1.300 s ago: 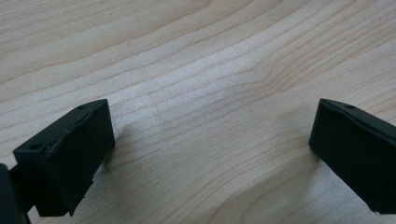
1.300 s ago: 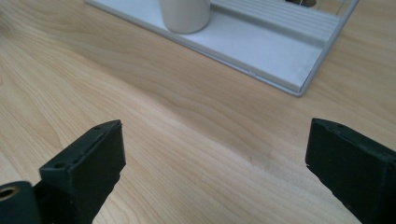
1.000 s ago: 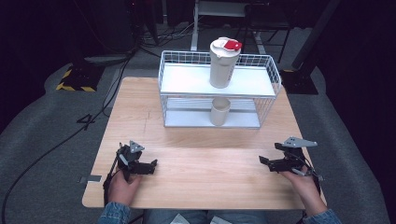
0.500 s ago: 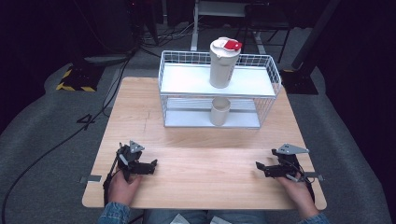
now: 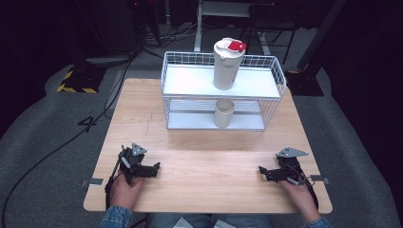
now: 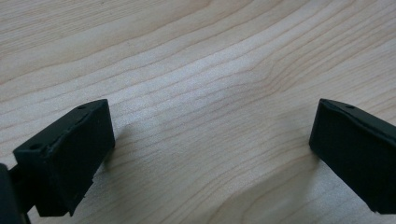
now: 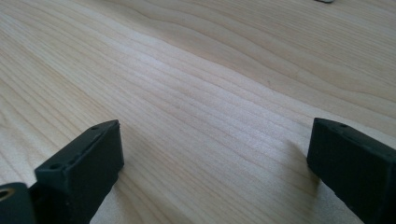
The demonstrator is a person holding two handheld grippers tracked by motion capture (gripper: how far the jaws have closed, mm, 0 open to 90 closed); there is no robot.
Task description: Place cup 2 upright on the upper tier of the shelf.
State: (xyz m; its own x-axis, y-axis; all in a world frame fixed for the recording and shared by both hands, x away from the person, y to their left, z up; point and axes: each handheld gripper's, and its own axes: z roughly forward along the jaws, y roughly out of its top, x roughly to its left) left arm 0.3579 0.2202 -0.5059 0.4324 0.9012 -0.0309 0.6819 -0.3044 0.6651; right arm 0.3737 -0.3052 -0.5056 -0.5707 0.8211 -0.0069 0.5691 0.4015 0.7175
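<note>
While both grippers sit down low at the near edge of the wooden table (image 5: 204,137), nothing looks like it's actually underway, so I'd call this either the very start or the very end of the job. The left gripper (image 5: 154,169) rests on the table at the near left with its jaws spread wide and nothing but bare wood grain between them in the left gripper view. The right gripper (image 5: 263,171) is at the near right, and its jaws have just been opening a bit further; the right gripper view shows them well apart with only tabletop between them too. So both hands are empty.

The stuff closest to being worked on is over at the far side, well apart from both grippers: a white wire rack (image 5: 280,78) with two shelves. A tall cream jug (image 5: 225,66) with a red-and-white lid stands upright on the upper shelf, and a smaller cream cup (image 5: 223,113) stands upright on the lower shelf, pretty much straight below it.

My guess is both containers are either already put away or still waiting to be taken out. Can't tell which from this alone.
</note>
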